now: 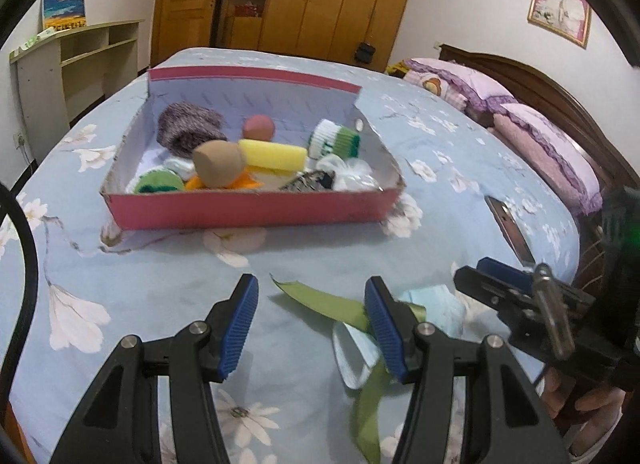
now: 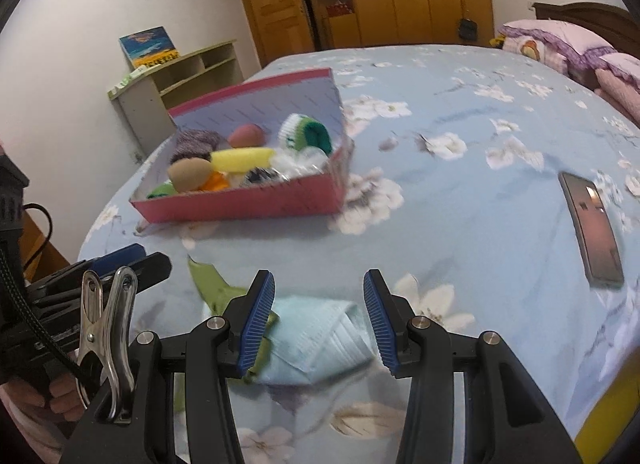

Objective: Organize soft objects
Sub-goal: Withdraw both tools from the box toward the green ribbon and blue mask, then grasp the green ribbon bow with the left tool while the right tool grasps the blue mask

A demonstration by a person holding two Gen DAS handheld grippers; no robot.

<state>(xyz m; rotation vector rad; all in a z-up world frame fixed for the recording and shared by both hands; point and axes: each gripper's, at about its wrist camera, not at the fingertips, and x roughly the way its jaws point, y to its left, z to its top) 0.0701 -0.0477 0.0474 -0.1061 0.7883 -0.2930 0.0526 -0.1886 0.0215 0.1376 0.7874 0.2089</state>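
**Almost Everything Is Sitting in the Box**

The big bed (image 1: 160, 288) with the blue flower sheet is holding everything. A pink box (image 1: 248, 210) is sitting in the middle of it, and it is already filling up with soft things. Inside are lying a purple knitted piece (image 1: 188, 126), a yellow sponge (image 1: 274, 154), a tan sponge (image 1: 218, 164), a green and white sock roll (image 1: 334, 140) and a small pink ball (image 1: 259, 127). So I think most of the job is done.

Two soft things are still waiting outside the box, near the front edge of the bed. A light blue face mask (image 2: 320, 344) is lying on the sheet, and a green ribbon (image 1: 324, 304) is lying partly under it.

The right hand-held gripper (image 2: 320, 326) is hovering wide open around the mask, holding nothing. The left hand-held gripper (image 1: 310, 328) is wide open too, and empty, with the ribbon running between its fingers.

A phone (image 2: 594, 230) is lying off to the side.

I think the mask and the ribbon are the last things to go in.
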